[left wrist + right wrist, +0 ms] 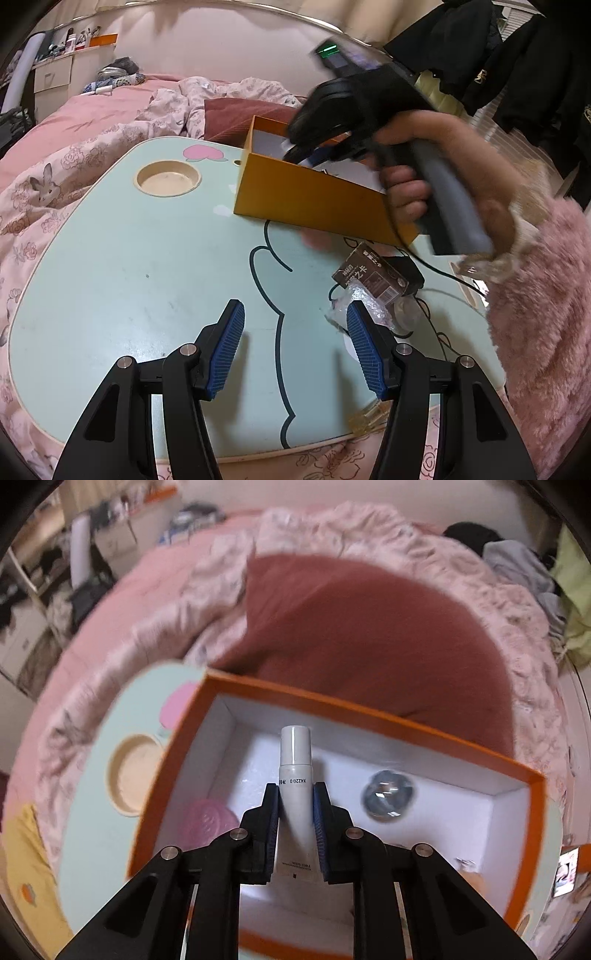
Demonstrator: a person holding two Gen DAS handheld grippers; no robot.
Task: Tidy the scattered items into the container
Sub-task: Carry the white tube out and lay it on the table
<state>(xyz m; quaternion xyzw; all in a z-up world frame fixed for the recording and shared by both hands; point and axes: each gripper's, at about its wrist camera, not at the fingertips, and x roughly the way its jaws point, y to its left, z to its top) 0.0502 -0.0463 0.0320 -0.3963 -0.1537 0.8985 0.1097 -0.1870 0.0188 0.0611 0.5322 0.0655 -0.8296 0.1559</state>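
My right gripper [295,794] is shut on a white tube [295,775] and holds it over the open orange box [369,716], cap pointing away. Inside the box lie a pink round item [210,821] and a grey-blue round item [388,799]. In the left wrist view the orange box [310,195] stands at the far side of the pale green lap table [147,277], with the right gripper [314,140] blurred above it. My left gripper [295,328] is open and empty above the table. A small dark packet [373,277], crinkled clear plastic [365,306] and a black cable [436,269] lie to its right.
The table has a round cup recess [168,179] at the far left. A small yellowish clear item [369,417] lies at the table's near edge. Pink bedding [74,155] surrounds the table, with a dark red pillow [351,635] behind the box.
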